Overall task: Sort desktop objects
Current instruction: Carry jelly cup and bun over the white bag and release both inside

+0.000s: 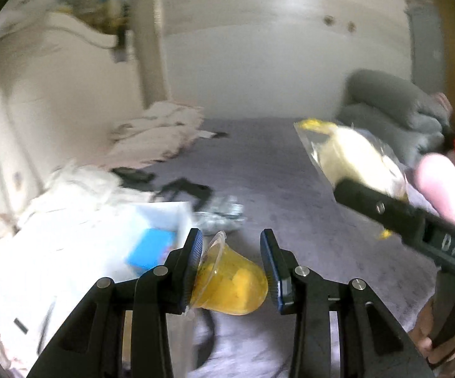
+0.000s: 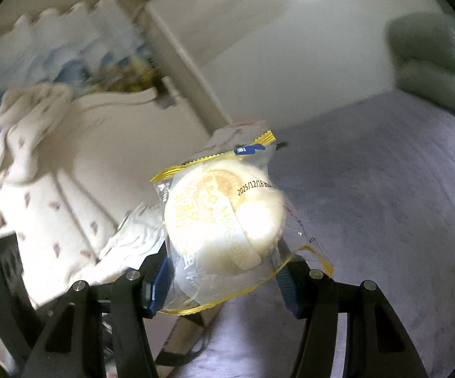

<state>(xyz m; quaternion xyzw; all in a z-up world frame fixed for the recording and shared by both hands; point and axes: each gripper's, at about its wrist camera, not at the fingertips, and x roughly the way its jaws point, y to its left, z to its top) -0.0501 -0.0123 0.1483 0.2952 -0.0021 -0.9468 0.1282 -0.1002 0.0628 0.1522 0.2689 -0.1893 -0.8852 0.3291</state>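
Observation:
My left gripper (image 1: 231, 263) is shut on a clear cup of yellow fruit jelly (image 1: 230, 282), tipped on its side between the two pads above the grey bed cover. My right gripper (image 2: 222, 271) is shut on a pale round bun in a clear yellow-edged wrapper (image 2: 224, 217) and holds it in the air. In the left wrist view the right gripper's black finger (image 1: 394, 208) and the wrapped bun (image 1: 353, 154) show at the right, higher than the jelly cup.
A white box (image 1: 164, 217) with a blue item (image 1: 152, 249) inside sits at the left. A silver foil packet (image 1: 222, 217) and black items (image 1: 183, 187) lie on the grey cover (image 1: 274, 170). Crumpled white bedding (image 1: 161, 132) and a grey pillow (image 1: 394, 100) lie behind.

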